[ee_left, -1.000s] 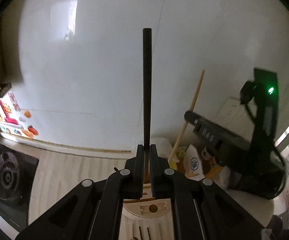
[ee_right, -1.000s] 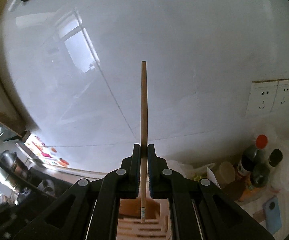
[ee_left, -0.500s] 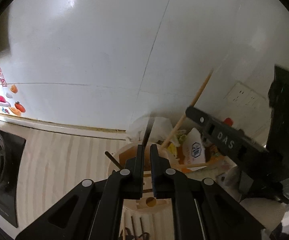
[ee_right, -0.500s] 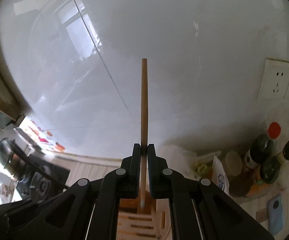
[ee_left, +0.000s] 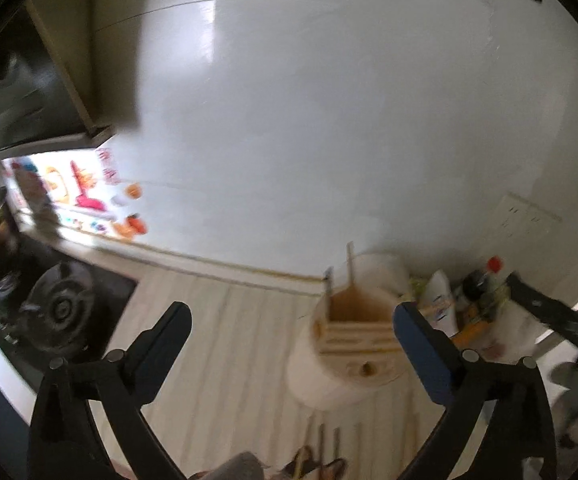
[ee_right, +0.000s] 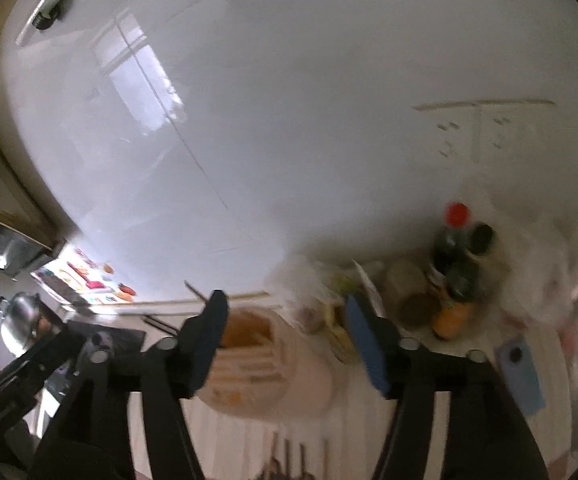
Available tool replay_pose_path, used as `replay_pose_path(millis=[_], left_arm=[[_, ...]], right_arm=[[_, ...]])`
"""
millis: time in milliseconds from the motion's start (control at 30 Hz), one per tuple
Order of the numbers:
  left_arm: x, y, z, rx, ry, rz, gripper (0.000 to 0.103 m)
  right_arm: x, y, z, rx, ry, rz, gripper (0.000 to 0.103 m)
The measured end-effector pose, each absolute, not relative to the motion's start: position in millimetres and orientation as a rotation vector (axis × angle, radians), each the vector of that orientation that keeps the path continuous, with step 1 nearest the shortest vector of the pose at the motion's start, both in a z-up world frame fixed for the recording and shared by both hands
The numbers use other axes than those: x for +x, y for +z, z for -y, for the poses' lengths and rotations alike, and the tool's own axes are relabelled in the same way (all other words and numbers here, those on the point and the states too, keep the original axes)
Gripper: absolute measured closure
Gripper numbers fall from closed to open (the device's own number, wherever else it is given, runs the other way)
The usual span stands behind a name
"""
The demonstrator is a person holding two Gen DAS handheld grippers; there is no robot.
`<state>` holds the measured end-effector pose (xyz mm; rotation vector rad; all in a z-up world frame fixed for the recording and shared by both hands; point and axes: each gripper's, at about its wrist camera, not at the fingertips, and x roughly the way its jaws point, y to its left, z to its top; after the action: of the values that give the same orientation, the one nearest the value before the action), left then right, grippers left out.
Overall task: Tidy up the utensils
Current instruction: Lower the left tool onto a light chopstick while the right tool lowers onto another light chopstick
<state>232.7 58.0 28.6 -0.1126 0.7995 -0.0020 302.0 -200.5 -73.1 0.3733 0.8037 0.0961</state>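
The white tiled wall fills the space beyond both tongs. Below it the pale striped counter runs under them, with the black stove off to the left of the left gripper. That gripper's jaws have just been opening and stand wide, nothing gripped. The utensil holder sits just ahead, toward its right finger, two sticks poking up from it. The right gripper has likewise just been opening, empty; the holder lies by its left finger, with dark bottles beyond its right finger.
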Motion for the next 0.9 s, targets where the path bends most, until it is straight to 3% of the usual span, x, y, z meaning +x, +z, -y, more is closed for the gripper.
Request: replay_pose_path(millis=[133,600,800,900], left_arm=[[223,-10,-63,-0.109,0.033,-0.876,0.000],[194,-155,-31,-0.008,0.067,-1.192,0.000],[189,-199,-16,0.053,0.058,-1.288,0.000],[187,-221,-6,0.091,0.051,-1.329,0.000]], right_arm=[[276,-101,213,0.385,0.053,-0.833,0.021],[247,-252,226,0.307,-0.073,-1.158,0.020],[244,-301,226,0.303,-0.084,-1.277,0.022],[246,-321,225,0.307,-0.072,-1.335,0.032]])
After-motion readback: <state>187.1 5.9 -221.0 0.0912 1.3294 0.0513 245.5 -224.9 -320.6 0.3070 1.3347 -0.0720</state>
